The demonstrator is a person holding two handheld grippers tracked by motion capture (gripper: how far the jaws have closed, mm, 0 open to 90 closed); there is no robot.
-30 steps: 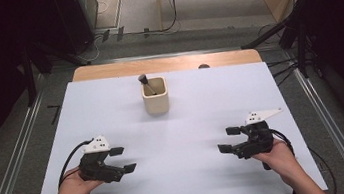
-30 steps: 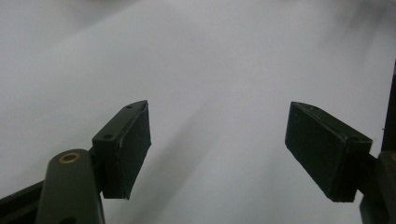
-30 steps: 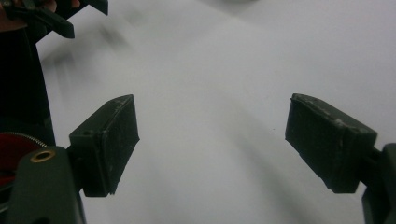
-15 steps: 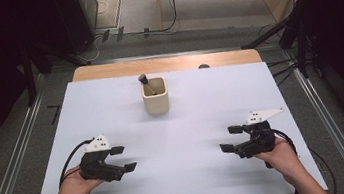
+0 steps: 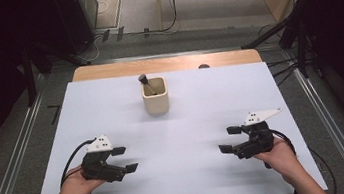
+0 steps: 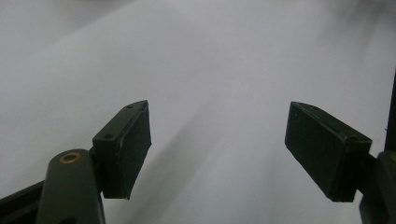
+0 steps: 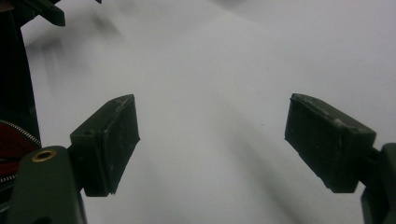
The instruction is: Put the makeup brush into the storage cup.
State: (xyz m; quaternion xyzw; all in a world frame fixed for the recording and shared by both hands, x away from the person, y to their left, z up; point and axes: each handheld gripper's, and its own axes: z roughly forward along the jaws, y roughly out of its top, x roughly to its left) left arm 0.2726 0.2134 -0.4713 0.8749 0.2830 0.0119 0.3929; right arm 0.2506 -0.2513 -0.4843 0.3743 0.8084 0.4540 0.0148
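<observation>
Fingers (image 6: 126, 149) of both grippers gape empty, well apart from the cup (image 5: 154, 95).

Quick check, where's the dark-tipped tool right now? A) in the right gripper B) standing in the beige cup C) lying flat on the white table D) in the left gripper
B: the tool leans inside the beige cup at the far middle of the white table, while the left gripper and right gripper sit open and empty at the near side.
</observation>
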